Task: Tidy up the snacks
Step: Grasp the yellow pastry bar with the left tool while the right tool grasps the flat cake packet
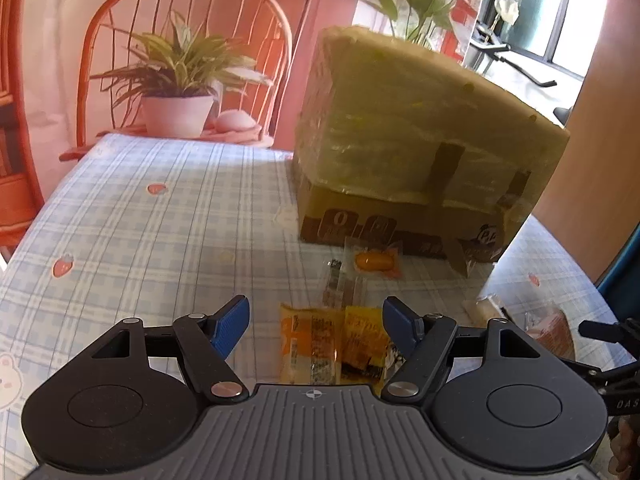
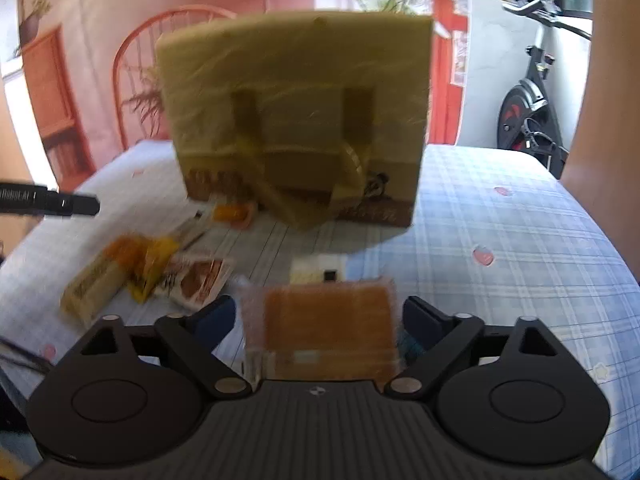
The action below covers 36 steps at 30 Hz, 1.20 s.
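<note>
In the left wrist view the left gripper (image 1: 316, 326) hangs low in the frame with its blue fingers (image 1: 230, 326) spread apart, and between them two yellow snack packets (image 1: 332, 346) lie side by side on the checked tablecloth (image 1: 140, 216), long axes running away from the camera toward the cardboard box (image 1: 408, 152) in the upper right. An orange sweet in clear wrap (image 1: 376, 261) sits just before the box. In the blurred right wrist view the right gripper (image 2: 318, 322) has its fingers apart around a flat orange packet (image 2: 324, 328), long axis across the frame; whether they touch it cannot be told
</note>
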Each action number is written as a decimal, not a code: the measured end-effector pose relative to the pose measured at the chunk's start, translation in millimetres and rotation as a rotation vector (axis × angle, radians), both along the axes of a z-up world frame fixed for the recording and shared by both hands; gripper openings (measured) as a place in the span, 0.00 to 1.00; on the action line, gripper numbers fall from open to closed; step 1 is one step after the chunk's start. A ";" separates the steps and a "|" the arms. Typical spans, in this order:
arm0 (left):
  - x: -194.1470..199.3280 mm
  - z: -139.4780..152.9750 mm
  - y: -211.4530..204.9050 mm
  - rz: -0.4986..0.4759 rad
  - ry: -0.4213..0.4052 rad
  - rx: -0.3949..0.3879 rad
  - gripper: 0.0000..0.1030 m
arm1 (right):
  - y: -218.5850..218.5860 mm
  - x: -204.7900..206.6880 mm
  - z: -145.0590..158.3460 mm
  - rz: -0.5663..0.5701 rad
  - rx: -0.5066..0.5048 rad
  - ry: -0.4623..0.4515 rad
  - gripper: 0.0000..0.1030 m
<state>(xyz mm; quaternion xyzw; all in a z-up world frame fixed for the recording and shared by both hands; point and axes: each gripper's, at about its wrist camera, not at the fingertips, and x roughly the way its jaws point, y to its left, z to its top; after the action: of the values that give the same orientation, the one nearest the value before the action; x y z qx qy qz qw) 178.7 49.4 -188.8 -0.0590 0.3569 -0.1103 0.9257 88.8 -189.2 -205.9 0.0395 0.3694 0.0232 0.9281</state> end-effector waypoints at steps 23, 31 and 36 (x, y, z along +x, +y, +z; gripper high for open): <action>-0.3 -14.4 -0.1 0.014 0.057 0.007 0.74 | 3.2 8.5 -27.5 0.002 -0.035 0.061 0.91; -1.6 -23.1 -1.7 0.019 0.074 0.020 0.74 | 1.6 19.2 -29.1 -0.003 -0.002 0.039 0.89; -4.0 -25.8 -0.2 0.022 0.080 0.025 0.74 | 0.6 19.2 -30.6 -0.011 0.018 0.021 0.89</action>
<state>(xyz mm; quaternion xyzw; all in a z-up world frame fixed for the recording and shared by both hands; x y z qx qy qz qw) 174.7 49.2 -214.6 -0.0556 0.3943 -0.0931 0.9126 108.0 -188.6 -236.5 0.0501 0.3787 0.0209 0.9239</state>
